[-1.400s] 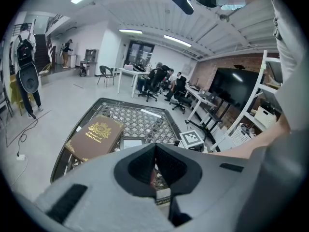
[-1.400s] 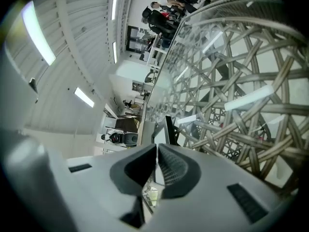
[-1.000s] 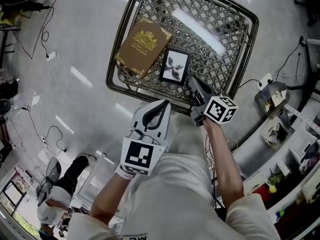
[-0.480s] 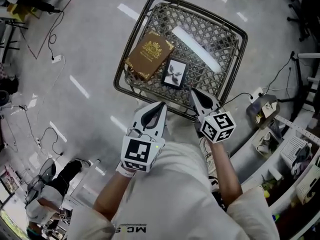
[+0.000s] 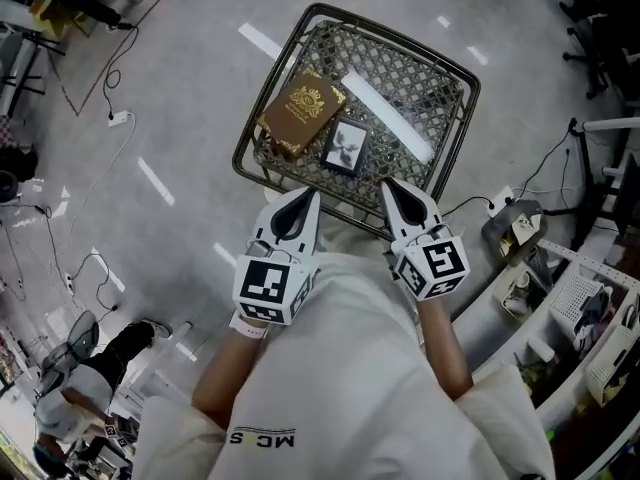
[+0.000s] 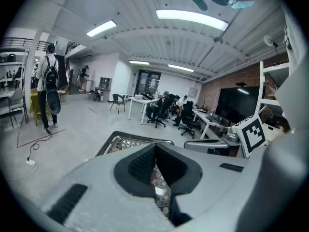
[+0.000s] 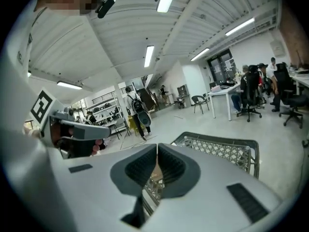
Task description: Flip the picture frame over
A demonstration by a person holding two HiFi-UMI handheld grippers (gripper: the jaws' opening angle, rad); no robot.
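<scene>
A small black picture frame lies face up on the lattice table, its white picture with a dark sprig showing. Beside it on the left lies a brown book with a gold crest. My left gripper is shut and empty, held over the table's near edge, below the book. To its right my right gripper is also shut and empty, a short way below and right of the frame. In the left gripper view the jaws meet, with the table beyond. The right gripper view shows the same: closed jaws before the table.
Cables and a power strip lie on the grey floor left of the table. Cluttered desks and shelves stand at the right. People stand and sit at desks with office chairs farther off in the room.
Both grippers have pulled back from the table toward my body. The right gripper, close to the frame a second ago, is farther from it now. The table looks smaller.
</scene>
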